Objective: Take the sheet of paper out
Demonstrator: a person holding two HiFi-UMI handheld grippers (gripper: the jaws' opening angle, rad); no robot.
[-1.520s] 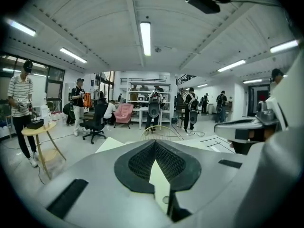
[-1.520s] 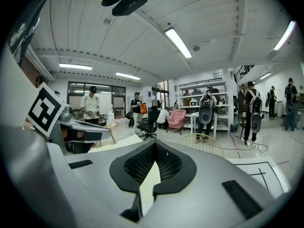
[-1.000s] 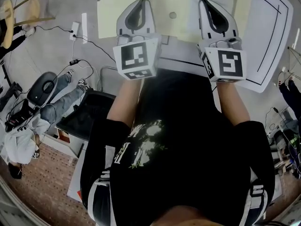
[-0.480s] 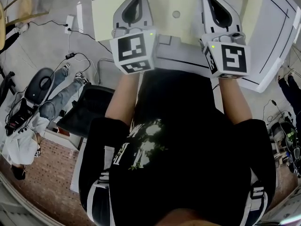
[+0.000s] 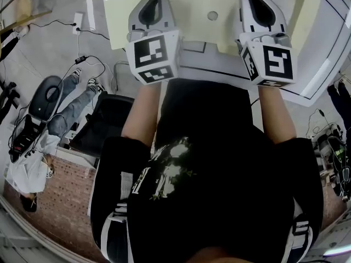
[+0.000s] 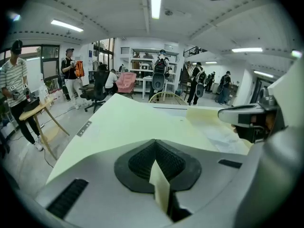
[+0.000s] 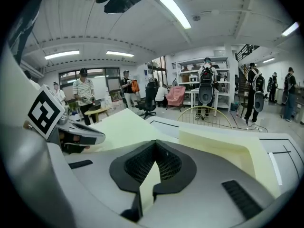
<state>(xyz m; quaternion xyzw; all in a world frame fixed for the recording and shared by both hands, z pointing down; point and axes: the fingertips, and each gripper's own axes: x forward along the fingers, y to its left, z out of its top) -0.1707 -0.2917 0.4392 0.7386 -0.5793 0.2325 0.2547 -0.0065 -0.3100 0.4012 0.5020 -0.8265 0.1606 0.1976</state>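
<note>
Head view looks straight down on the person's two forearms reaching toward 12 o'clock, each holding a gripper over the near edge of a white table (image 5: 321, 43) marked with black lines. The pale yellow paper (image 5: 205, 1) lies spread across the top of the frame, partly over the table. The left gripper (image 5: 154, 7) sits on the paper's near edge at about 11 o'clock and the right gripper (image 5: 256, 7) at about 1 o'clock, well apart, each with its marker cube (image 5: 153, 56) toward the wearer. Off at 9 o'clock another person (image 5: 60, 116) sits beside a dark chair (image 5: 48, 100) on the grey floor. Left gripper view shows that gripper's (image 6: 157, 161) jaws pressed together on the paper (image 6: 123, 122): a thin strip of the sheet's edge stands up between the black pads, and the rest of the sheet runs away from the jaws toward 12 o'clock, bowed upward. The right gripper (image 6: 249, 120) shows at 3 o'clock, on the same sheet. Right gripper view shows the same on its side: the jaws of that gripper (image 7: 153, 167) are closed on the paper (image 7: 218, 144), a sliver of it caught between the pads, the sheet rising in a fold toward 2 o'clock over the table (image 7: 285, 148). The left gripper (image 7: 80, 136) appears at 9 o'clock.
</note>
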